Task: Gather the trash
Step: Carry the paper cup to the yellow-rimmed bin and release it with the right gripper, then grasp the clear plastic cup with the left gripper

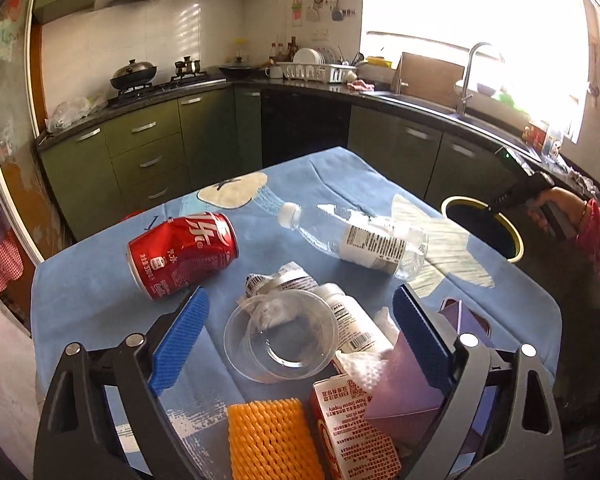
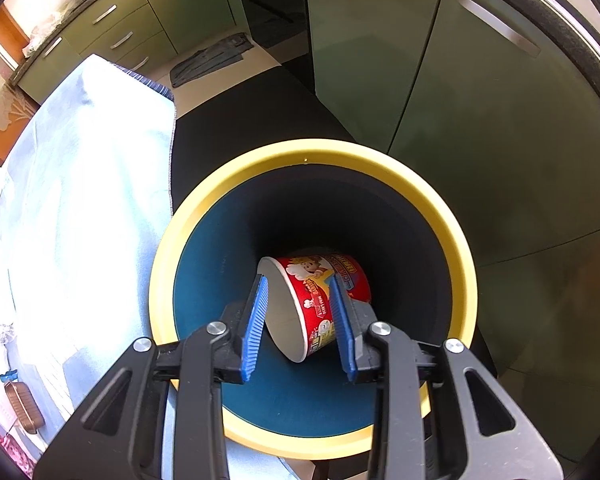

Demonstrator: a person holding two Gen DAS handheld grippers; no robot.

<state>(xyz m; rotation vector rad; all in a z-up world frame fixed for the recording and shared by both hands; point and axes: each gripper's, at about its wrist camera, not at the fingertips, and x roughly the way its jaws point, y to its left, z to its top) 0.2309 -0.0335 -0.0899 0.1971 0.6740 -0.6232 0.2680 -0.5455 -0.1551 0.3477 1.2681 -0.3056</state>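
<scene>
My left gripper (image 1: 300, 292) is open wide above the blue-clothed table (image 1: 100, 300). A clear plastic cup (image 1: 280, 340) lies on its side between the blue pads without touching them. Around it lie a dented red can (image 1: 182, 254), a clear water bottle (image 1: 356, 240), a small white labelled bottle (image 1: 348, 320), an orange foam net (image 1: 272, 440), a red-and-white carton (image 1: 348, 432), a crumpled tissue (image 1: 364, 368) and a purple box (image 1: 408, 392). My right gripper (image 2: 298, 280) points down into the yellow-rimmed bin (image 2: 452, 232), narrowly open and empty. A red paper cup (image 2: 320, 304) lies deep on the bin's bottom.
The bin (image 1: 516, 240) stands on the floor beside the table's right edge, with a hand (image 1: 556, 204) holding the right gripper over it. Green cabinets (image 1: 148, 152) and a dark counter with stove and sink (image 1: 440, 100) ring the room. A grey mat (image 2: 212, 60) lies on the floor.
</scene>
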